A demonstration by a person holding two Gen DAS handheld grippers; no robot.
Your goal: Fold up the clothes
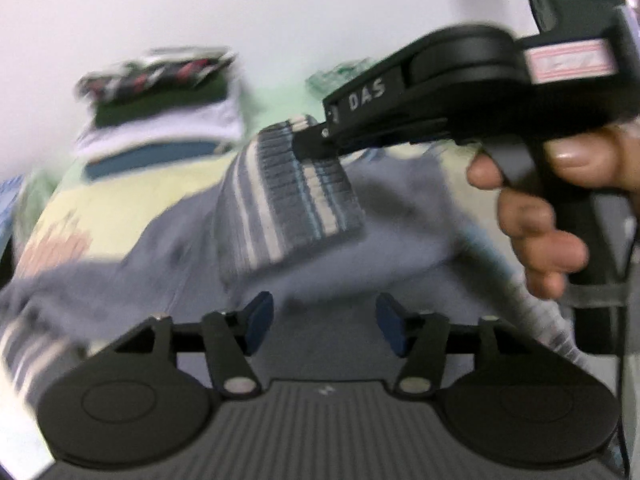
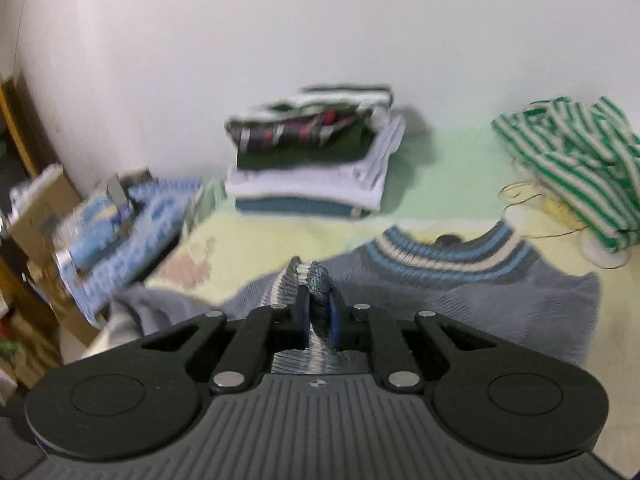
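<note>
From the left wrist, the left tool (image 1: pixel 324 322) hangs with its jaws spread and nothing between them, just above the grey sweater (image 1: pixel 160 264) spread on the bed (image 1: pixel 104 200); ahead and to its right the right tool (image 1: pixel 310 140), held by a hand (image 1: pixel 536 216), lifts the striped cuff (image 1: pixel 288 200) clear of the body, probably to carry the sleeve across for a fold; the empty left tool looks free to pin or take another edge. From the right wrist, the right tool (image 2: pixel 319 316) is pressed together on that ribbed cuff (image 2: pixel 318 280), which bunches up between the pads; beyond its tips the sweater's banded collar (image 2: pixel 448 256) lies flat, with bare bed further on; a folded stack (image 2: pixel 312 168) sits well ahead by the wall, a green striped garment (image 2: pixel 572 164) far to the right, and blue patterned clutter (image 2: pixel 120 232) crowds the left edge, so open room lies mainly forward and right.
</note>
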